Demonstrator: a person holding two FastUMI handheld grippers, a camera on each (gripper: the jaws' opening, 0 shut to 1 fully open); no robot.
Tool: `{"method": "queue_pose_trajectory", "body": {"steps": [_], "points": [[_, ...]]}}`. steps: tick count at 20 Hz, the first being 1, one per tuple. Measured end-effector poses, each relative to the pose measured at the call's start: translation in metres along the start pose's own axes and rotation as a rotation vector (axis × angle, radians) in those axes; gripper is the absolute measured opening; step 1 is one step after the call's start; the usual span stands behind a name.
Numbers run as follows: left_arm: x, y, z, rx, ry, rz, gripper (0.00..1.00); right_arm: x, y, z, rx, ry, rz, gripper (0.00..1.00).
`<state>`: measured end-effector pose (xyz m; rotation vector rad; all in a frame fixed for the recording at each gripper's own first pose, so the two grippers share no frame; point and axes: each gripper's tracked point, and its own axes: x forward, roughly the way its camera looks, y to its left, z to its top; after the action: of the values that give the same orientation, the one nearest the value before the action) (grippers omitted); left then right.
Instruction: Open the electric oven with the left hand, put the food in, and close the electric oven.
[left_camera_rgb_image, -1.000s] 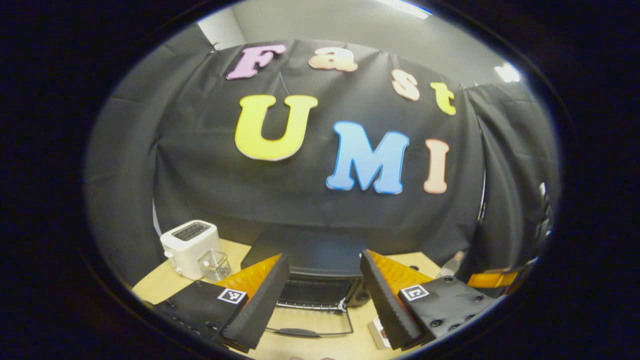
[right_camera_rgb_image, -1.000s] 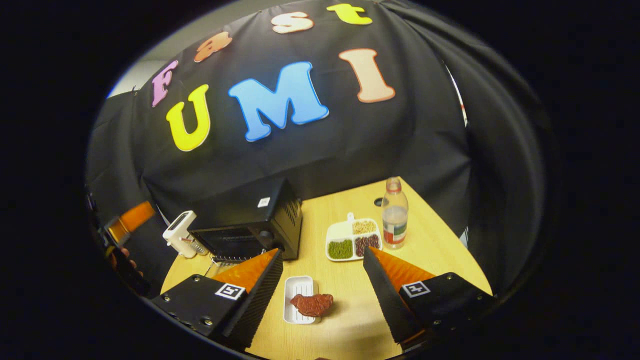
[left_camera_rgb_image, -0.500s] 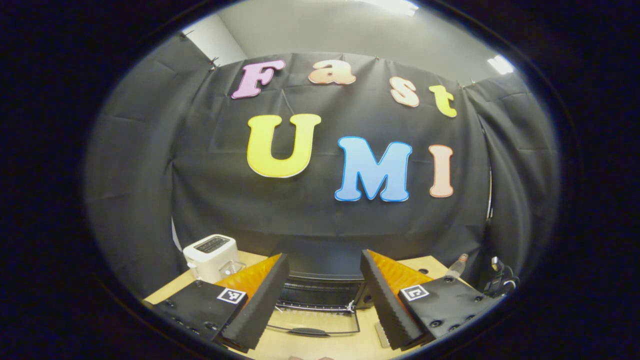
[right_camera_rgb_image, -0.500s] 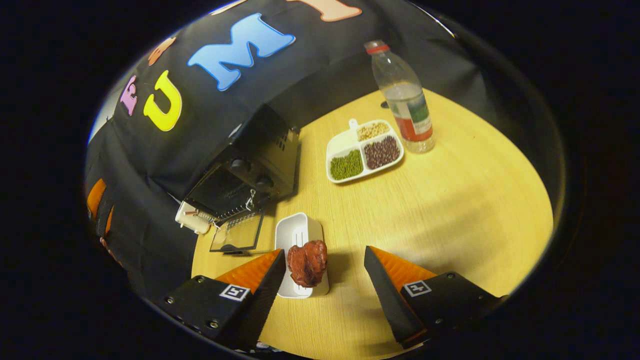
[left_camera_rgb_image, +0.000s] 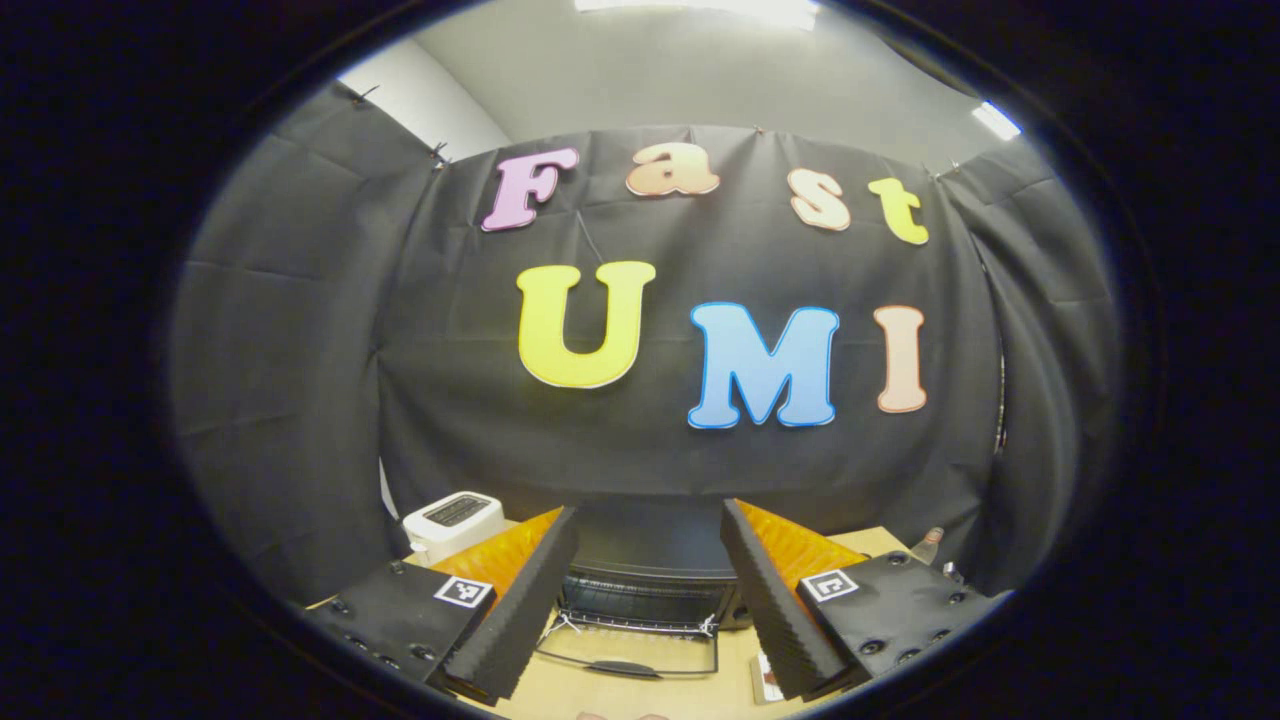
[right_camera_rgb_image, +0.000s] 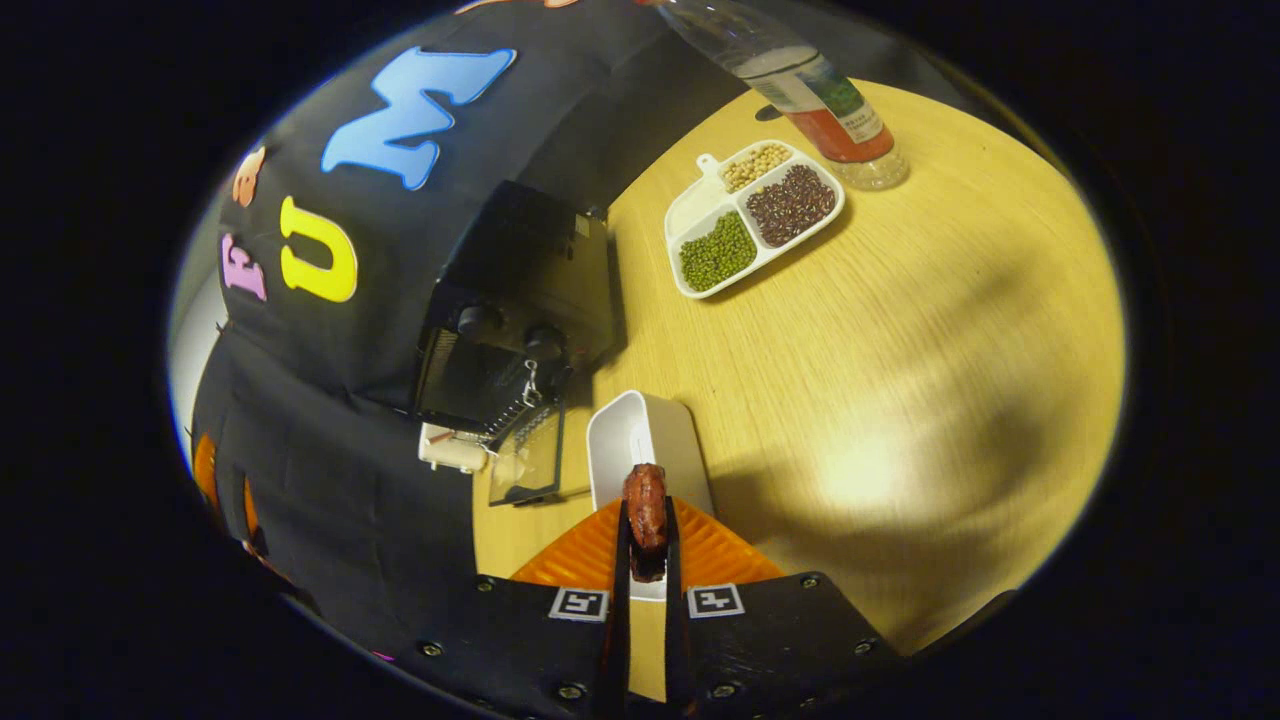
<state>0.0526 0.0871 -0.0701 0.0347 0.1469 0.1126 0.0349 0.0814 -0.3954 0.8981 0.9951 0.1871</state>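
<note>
Food: dark red-brown lump of meat (right_camera_rgb_image: 646, 515), glossy and uneven, pinched edge-on so that just a narrow strip of it sticks out past the fingertips.
Food's place: in the right gripper (right_camera_rgb_image: 646, 545), directly over the near end of a small white tray (right_camera_rgb_image: 640, 445) on the wooden table (right_camera_rgb_image: 900, 350).
Right gripper: closed tight on the meat, both black pads pressing its sides, orange finger backs fanning out to either side; it points steeply down at the tabletop.
Oven: black electric oven (right_camera_rgb_image: 520, 300) standing at the back of the table against the cloth wall, two knobs on its front panel, just beside the white tray.
Oven door: glass door (right_camera_rgb_image: 530, 455) dropped flat onto the table in front of the cavity, its dark handle (left_camera_rgb_image: 610, 665) at the near edge, wire rack visible inside.
Left gripper: the left gripper (left_camera_rgb_image: 648, 590) has its fingers spread wide with nothing between them, held level and aimed straight at the oven's open mouth, apart from the door.
Toaster: white toaster (left_camera_rgb_image: 452, 520) on the table to the left of the oven in the left gripper view.
Dish: white divided dish (right_camera_rgb_image: 752, 215) with green, dark red and pale beans in separate sections, well apart from the meat.
Bottle: clear plastic bottle (right_camera_rgb_image: 810, 95) with a red and green label, standing just beside the dish.
</note>
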Motion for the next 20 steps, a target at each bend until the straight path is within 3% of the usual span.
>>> {"method": "queue_pose_trajectory", "body": {"steps": [3,5,14,20], "points": [[-0.001,-0.005,-0.001,-0.005,0.001,-0.028,1.00,-0.011,0.008,0.006,-0.001,-0.013,0.009,0.09],[0.004,-0.006,-0.001,-0.010,0.001,-0.060,1.00,-0.021,0.027,0.010,0.008,-0.028,0.057,0.09],[0.010,0.037,-0.005,-0.045,0.004,-0.189,1.00,-0.043,0.150,0.008,0.048,-0.151,0.252,0.09],[0.011,0.089,-0.016,-0.036,0.029,-0.235,1.00,0.019,0.195,0.002,0.018,-0.179,0.207,0.09]]}}
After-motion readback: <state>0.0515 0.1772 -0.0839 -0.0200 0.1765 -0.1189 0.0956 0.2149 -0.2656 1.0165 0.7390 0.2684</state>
